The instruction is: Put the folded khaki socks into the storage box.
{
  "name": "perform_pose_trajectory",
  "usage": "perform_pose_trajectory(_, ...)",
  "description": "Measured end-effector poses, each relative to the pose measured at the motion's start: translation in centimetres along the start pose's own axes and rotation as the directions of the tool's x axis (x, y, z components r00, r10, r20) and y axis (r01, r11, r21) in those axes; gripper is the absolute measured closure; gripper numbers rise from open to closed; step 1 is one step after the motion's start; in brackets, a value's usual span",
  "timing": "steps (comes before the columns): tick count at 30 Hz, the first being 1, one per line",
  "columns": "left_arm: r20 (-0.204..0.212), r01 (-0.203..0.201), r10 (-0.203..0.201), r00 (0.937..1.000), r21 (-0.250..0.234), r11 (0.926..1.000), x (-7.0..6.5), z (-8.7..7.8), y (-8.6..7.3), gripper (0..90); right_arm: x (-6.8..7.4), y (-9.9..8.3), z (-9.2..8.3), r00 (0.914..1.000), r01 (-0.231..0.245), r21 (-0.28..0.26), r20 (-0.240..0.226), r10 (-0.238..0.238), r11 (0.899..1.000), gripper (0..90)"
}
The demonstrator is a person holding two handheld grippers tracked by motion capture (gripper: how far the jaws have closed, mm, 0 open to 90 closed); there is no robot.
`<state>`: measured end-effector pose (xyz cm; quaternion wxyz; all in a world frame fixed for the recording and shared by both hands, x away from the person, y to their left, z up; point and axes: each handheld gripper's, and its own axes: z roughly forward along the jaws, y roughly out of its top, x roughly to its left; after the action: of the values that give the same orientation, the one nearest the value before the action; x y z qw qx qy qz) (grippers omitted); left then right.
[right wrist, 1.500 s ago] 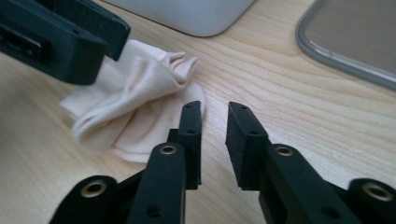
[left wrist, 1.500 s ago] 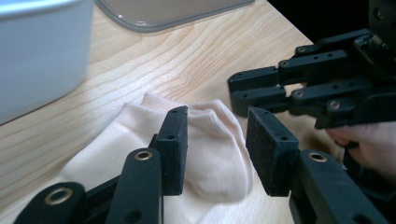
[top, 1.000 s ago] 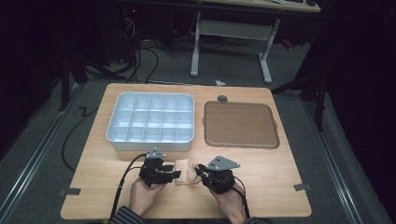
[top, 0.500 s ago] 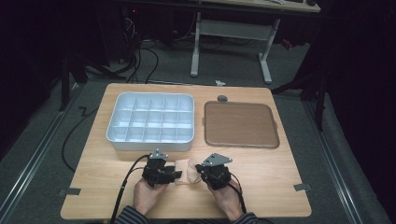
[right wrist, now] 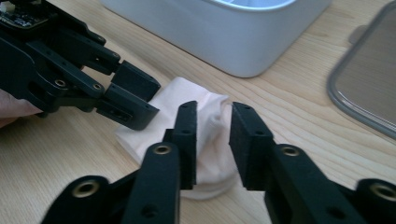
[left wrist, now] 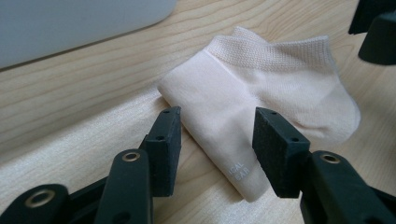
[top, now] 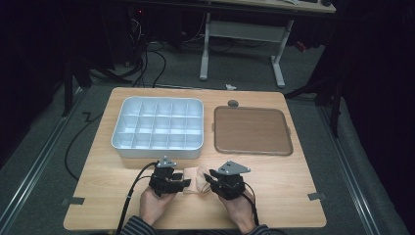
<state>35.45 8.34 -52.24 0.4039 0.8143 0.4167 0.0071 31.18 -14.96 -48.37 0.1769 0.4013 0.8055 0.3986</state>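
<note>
A pale pink ankle sock (top: 196, 179) lies folded on the wooden table near its front edge, between my two grippers. My left gripper (top: 183, 184) comes at it from the left. Its jaws straddle the folded end of the sock (left wrist: 261, 93) and have just been opening; the left gripper (left wrist: 217, 140) stands open, with wood showing beside one pad. From the other side, my right gripper (right wrist: 214, 135) has a bunched ridge of the sock (right wrist: 210, 114) in the gap between its pads. Those jaws have also just been opening and do not press on it.
A white compartment tray (top: 159, 128) stands just behind the sock, and its wall (right wrist: 224, 32) is close to the jaws. A brown flat tray (top: 252, 129) lies to its right. A small grey round piece (top: 233, 103) sits at the far edge.
</note>
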Motion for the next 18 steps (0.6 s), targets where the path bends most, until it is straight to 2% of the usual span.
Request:
perform_pose_trajectory(3,-0.005,0.0,0.0,1.0,0.008,1.0,0.2,-0.2,0.0,52.1,0.4,0.3,1.3,0.9982,0.042,0.051,0.041,-0.045,0.998,66.9)
perform_pose_trajectory(4,-0.007,0.001,-0.001,1.0,0.006,1.0,0.2,-0.3,0.0,52.1,0.2,0.3,1.7,0.9984,0.037,0.068,0.041,-0.04,0.997,69.4)
perform_pose_trajectory(5,-0.008,0.002,-0.002,1.0,0.006,1.0,0.2,-0.3,0.0,52.1,-0.1,0.2,2.2,0.9996,0.021,0.085,0.017,-0.022,0.996,76.4)
perform_pose_trajectory(7,-0.015,0.001,-0.001,0.9999,0.009,1.0,0.3,-0.3,-0.1,52.1,-0.3,0.1,2.4,0.9998,0.017,0.092,-0.002,-0.017,0.996,85.0)
perform_pose_trajectory(9,-0.034,-0.023,0.023,0.9991,0.012,0.9997,0.2,-0.1,-0.2,52.3,-0.4,0.0,2.1,0.9997,0.026,0.093,-0.004,-0.026,0.995,85.9)
perform_pose_trajectory(10,-0.055,-0.053,0.053,0.9971,0.01,0.9986,-0.1,-0.1,-0.4,53.1,-0.4,-0.1,2.0,0.9994,0.035,0.087,-0.002,-0.035,0.996,86.1)
perform_pose_trajectory(12,-0.094,-0.087,0.087,0.9918,0.009,0.9962,-0.6,0.0,-0.6,54.7,-0.5,-0.4,1.7,0.9993,0.033,0.085,0.015,-0.034,0.996,86.3)
perform_pose_trajectory(14,-0.103,-0.088,0.088,0.9907,0.002,0.9961,-0.7,0.0,-0.7,54.7,-0.7,-1.1,1.8,0.9982,0.034,0.093,0.045,-0.038,0.995,86.3)
perform_pose_trajectory(18,-0.103,-0.083,0.082,0.9913,0.001,0.9966,-0.8,0.0,-0.7,56.0,-0.9,-2.2,2.3,0.9973,0.033,0.112,0.062,-0.04,0.993,86.0)
